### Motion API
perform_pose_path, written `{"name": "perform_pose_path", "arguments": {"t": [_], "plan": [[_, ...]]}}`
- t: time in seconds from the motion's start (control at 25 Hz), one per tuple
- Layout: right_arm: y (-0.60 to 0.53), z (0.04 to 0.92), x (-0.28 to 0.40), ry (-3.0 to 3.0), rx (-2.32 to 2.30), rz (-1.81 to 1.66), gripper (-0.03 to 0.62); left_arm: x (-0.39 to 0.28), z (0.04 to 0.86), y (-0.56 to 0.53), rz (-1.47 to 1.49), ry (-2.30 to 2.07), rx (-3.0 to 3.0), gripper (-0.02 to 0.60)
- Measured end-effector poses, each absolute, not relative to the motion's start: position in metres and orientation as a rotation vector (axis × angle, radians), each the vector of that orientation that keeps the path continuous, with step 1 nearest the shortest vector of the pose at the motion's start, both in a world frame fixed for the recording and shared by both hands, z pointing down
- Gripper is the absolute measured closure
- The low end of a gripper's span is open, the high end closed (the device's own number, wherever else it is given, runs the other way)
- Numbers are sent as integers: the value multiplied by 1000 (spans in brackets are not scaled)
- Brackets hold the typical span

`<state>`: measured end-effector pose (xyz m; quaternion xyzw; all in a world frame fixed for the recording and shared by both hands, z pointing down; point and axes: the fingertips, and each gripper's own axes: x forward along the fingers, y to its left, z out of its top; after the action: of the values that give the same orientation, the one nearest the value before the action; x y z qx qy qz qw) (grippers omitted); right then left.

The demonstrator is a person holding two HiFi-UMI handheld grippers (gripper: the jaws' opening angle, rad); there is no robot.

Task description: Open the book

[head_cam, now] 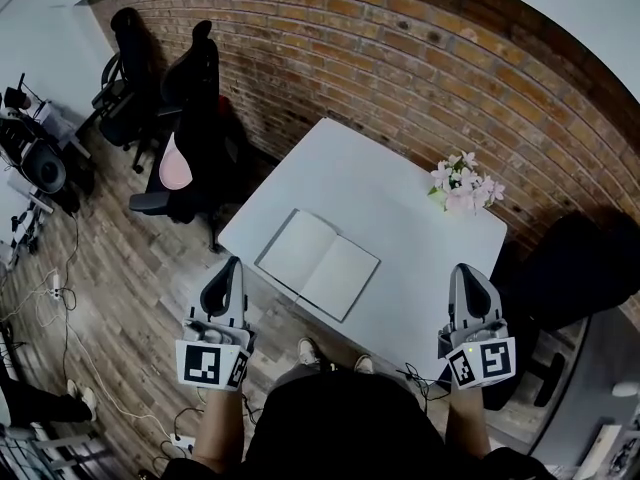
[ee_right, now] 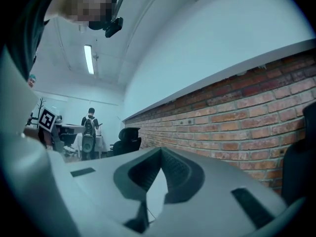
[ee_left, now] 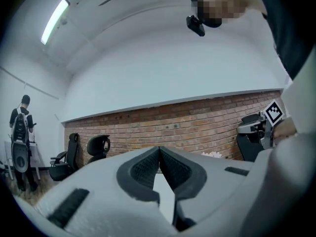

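The room is evenly, softly lit and cool in tone; a ceiling strip light (ee_left: 55, 21) glows overexposed in both gripper views; the white table (head_cam: 400, 183) is bright in the head view; shadows are faint and diffuse. All three views bow strongly, bending the brick wall (head_cam: 420, 48), with dark vignetted corners; the left gripper (ee_left: 159, 148) and right gripper (ee_right: 160, 150) bodies are soft, out of focus near the lens

No words or numbers can be read; only black-and-white square markers (head_cam: 203, 364) show, on the cube (head_cam: 238, 369) of the left gripper (head_cam: 234, 264) at seven o'clock and of the right gripper (head_cam: 463, 270) at five o'clock
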<state>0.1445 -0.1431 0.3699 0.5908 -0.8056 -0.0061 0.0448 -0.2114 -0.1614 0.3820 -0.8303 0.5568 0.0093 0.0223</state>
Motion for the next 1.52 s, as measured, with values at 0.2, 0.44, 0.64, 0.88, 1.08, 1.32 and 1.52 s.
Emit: {"name": "perform_pose_path", "arguments": {"t": [0.2, 0.44, 0.64, 0.88, 1.08, 1.32, 1.52], "plan": [[-143, 364, 150, -2453, 1845, -41, 582, -220, 375, -143, 26, 1716, -2538, 557], [-142, 359, 161, -2418, 1860, -72, 582, -230, 371, -125, 50, 1779, -2502, 557], [-146, 355, 162, -2441, 1859, -75, 582, -232, 363, -120, 93, 1798, -2468, 557], [-142, 347, 167, -2431, 1865, -106, 582, -236, 364, -113, 114, 1827, -2454, 557], [-137, 343, 169, -2424, 1870, -107, 582, -241, 366, -114, 133, 1850, -2459, 557], [-130, 347, 159, -2431, 1850, -82, 582, -240, 362, -118, 131, 1820, -2481, 557], [-129, 348, 153, -2437, 1826, -79, 582, -236, 364, -118, 140, 1811, -2506, 557]]}}
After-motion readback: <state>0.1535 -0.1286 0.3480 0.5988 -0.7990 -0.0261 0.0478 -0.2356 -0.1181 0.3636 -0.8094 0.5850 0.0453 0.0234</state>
